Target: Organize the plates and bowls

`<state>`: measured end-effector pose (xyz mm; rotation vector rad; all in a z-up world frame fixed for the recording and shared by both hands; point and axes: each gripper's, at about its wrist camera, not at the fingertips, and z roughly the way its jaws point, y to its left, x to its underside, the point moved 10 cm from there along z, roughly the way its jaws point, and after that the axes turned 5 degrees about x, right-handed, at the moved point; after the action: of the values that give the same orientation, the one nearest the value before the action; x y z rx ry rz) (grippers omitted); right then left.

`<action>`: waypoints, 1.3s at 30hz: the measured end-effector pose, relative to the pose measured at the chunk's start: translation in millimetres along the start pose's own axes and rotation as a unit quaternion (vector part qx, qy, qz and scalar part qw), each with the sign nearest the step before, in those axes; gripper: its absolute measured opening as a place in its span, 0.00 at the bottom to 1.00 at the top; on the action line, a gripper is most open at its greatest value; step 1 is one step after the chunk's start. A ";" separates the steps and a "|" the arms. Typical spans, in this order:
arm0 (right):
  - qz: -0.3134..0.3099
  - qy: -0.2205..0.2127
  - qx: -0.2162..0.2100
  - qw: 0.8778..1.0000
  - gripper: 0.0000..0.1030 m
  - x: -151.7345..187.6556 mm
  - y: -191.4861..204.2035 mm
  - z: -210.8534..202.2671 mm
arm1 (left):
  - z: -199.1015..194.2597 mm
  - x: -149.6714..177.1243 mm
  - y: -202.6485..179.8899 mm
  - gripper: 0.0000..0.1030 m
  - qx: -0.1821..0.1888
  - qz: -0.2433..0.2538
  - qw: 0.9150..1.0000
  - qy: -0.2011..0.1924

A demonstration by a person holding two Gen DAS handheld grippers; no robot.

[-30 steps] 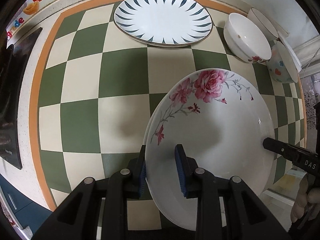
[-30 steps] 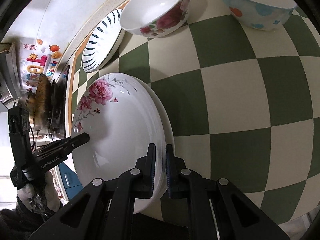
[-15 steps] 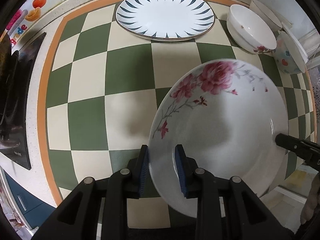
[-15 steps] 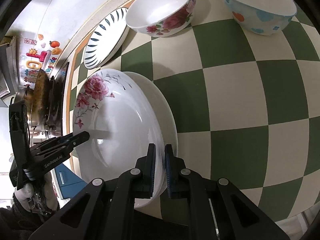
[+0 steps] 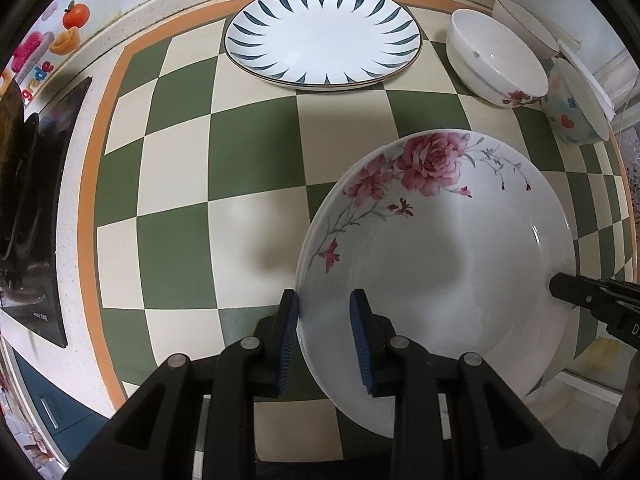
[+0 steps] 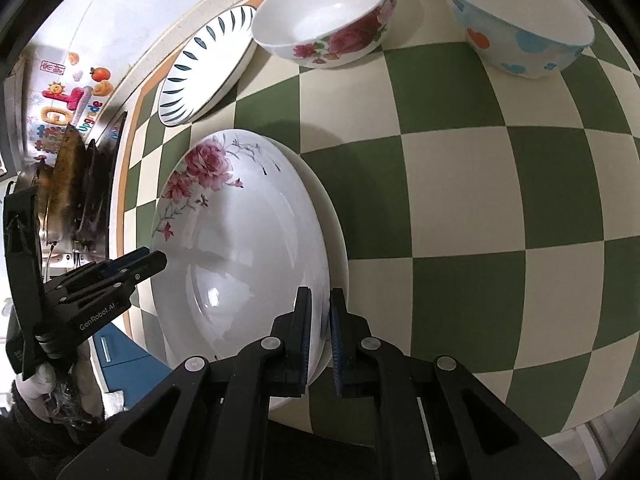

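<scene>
A white plate with pink roses (image 5: pixel 432 248) is held tilted above the checkered counter, also in the right wrist view (image 6: pixel 240 248). My left gripper (image 5: pixel 324 340) is shut on its near-left rim. My right gripper (image 6: pixel 320 340) is shut on the opposite rim, and shows in the left wrist view (image 5: pixel 592 300). A second white plate (image 6: pixel 334 232) lies just beneath it. A blue-leaf plate (image 5: pixel 320 36) lies at the back. A rose bowl (image 5: pixel 496 64), a white bowl (image 5: pixel 524 28) and a spotted bowl (image 5: pixel 572 108) stand back right.
The green and cream checkered mat (image 5: pixel 176 208) covers the counter, with an orange border (image 5: pixel 86 216). A black stove (image 5: pixel 32 216) is at the left. A wall with fruit stickers (image 5: pixel 60 36) runs along the back. The counter's front edge is close below.
The rose plate rose off the lower plate and tilted, then shifted slightly as both grippers carried it. Both grippers stayed shut on its rim.
</scene>
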<state>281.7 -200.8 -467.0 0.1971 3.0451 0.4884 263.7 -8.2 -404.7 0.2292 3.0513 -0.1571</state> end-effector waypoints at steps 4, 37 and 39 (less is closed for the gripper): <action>0.005 0.017 0.011 1.000 0.10 0.6 0.0 1.7 | 2.6 1.2 6.4 0.23 0.007 -0.005 1.000 0.004; -0.032 -0.008 -0.006 0.999 0.49 -262.9 93.9 2.9 | 13.1 -184.3 104.1 0.31 0.098 -0.174 0.980 -0.004; -0.029 0.006 0.001 1.000 0.48 -277.8 92.2 17.5 | 26.1 -183.3 103.7 0.31 0.100 -0.177 0.979 0.011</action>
<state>568.9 -145.7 -446.1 0.1058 3.0523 0.4853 462.0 64.5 -425.0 -0.3090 3.0662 -0.4855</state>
